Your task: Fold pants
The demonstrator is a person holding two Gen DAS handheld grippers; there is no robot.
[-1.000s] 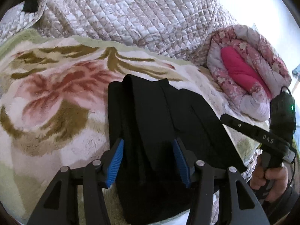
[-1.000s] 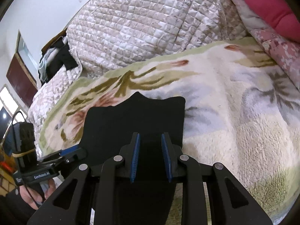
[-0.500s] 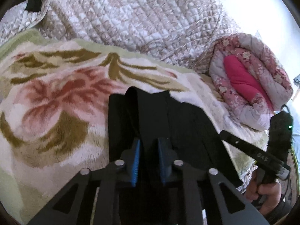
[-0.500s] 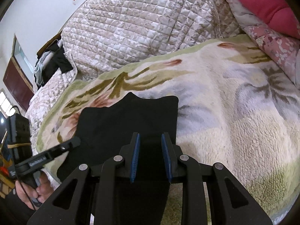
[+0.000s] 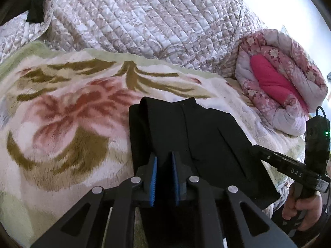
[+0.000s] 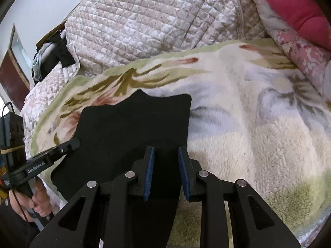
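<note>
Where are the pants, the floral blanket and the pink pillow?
pants (image 5: 196, 132), left wrist view, flat middle of the fabric
floral blanket (image 5: 68, 111), left wrist view, red flower
pink pillow (image 5: 271, 80), left wrist view, its centre

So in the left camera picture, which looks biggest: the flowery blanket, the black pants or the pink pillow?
1. Flowery blanket: it fills the most of the picture.
2. Black pants: smaller, but they lie close to the camera, so they may look bigger than they are.
3. Pink pillow: smallest, farther back and partly wrapped in a quilt.
</note>
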